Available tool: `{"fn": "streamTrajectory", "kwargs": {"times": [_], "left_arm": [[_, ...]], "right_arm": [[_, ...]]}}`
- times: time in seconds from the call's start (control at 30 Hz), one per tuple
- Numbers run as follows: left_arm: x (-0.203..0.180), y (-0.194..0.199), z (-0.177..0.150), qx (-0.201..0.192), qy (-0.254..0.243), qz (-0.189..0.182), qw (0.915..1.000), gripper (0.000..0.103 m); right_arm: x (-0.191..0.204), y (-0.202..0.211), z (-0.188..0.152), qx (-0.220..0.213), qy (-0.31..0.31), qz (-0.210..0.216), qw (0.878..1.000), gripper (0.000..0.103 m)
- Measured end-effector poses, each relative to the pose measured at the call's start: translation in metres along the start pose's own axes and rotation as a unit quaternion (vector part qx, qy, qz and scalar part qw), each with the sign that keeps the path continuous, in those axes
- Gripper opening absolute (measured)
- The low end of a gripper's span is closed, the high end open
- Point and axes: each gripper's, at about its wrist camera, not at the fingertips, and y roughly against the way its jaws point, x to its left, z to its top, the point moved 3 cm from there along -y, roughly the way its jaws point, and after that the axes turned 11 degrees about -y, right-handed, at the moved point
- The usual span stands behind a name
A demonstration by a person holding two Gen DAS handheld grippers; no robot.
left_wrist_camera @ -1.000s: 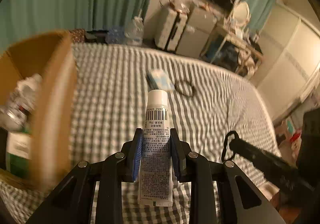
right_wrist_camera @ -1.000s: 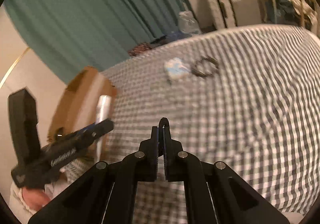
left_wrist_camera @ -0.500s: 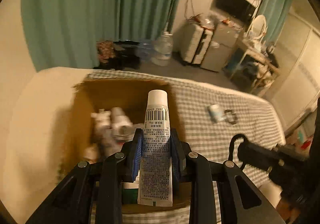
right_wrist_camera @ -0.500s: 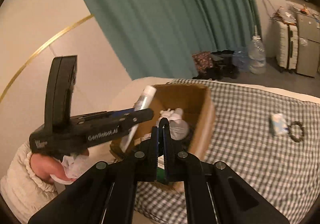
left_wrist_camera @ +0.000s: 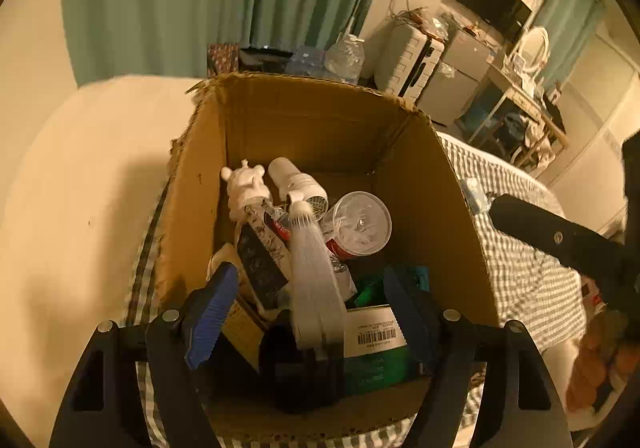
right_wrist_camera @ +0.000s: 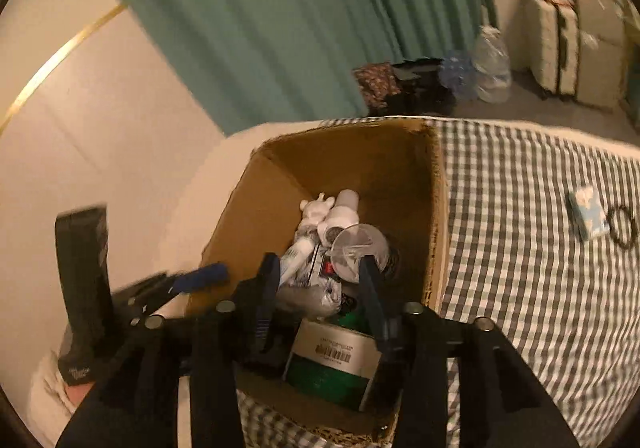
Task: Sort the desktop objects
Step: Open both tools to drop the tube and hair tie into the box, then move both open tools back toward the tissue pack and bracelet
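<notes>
An open cardboard box stands on the checked bed, holding several items: a white figurine, a white bottle, a clear-lidded cup and a green-and-white carton. My left gripper hangs over the box, its jaws opening. The white tube is a blur between the blue pads, touching neither. My right gripper is also over the box, its jaws opening with nothing pressed between them. In the left wrist view it shows as a black bar to the right of the box.
A tissue pack and a black ring lie on the checked cover right of the box. The cream headboard and wall sit left of the box, with green curtains behind. Bottles, suitcases and furniture stand on the floor beyond the bed.
Both grippers swung from above the bed to above the box. The left jaws opened and let go of the tube. The right jaws opened, and the black loop at their tips is gone.
</notes>
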Motion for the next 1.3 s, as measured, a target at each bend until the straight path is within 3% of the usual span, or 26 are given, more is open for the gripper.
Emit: {"fn": "streamTrajectory", "kwargs": {"times": [0.17,0.3,0.4,0.47,0.67,0.77,0.83,1.13,1.3], "left_arm": [[0.011,0.020,-0.007,0.000,0.040,0.015,0.9991,0.083],[-0.005,0.033,-0.010,-0.011,0.026,0.040,0.9988,0.084],[-0.030,0.044,-0.009,-0.033,0.017,0.039,0.9986,0.086],[-0.053,0.048,-0.012,-0.048,0.016,0.038,0.9980,0.092],[-0.122,0.053,-0.021,-0.067,-0.002,0.048,0.9966,0.093],[-0.154,0.060,-0.022,-0.092,-0.012,0.075,0.9928,0.103],[-0.172,0.063,-0.022,-0.110,-0.014,0.081,0.9905,0.103],[-0.235,0.034,-0.012,-0.113,-0.021,0.081,0.9901,0.103],[-0.265,0.002,-0.007,-0.102,-0.033,0.065,0.9921,0.103]], "right_arm": [[-0.006,0.027,0.007,-0.031,-0.006,-0.014,0.999,0.043],[-0.010,0.063,-0.003,-0.074,0.031,-0.056,0.995,0.044],[-0.016,0.091,-0.011,-0.110,0.060,-0.093,0.988,0.046],[-0.021,0.106,-0.015,-0.122,0.067,-0.111,0.984,0.056],[-0.049,0.161,-0.025,-0.179,0.073,-0.152,0.969,0.071],[-0.065,0.191,-0.027,-0.218,0.077,-0.172,0.958,0.080],[-0.076,0.206,-0.028,-0.236,0.085,-0.182,0.951,0.084],[-0.145,0.246,-0.027,-0.273,0.073,-0.219,0.934,0.094],[-0.189,0.254,-0.023,-0.298,0.040,-0.209,0.931,0.102]]}}
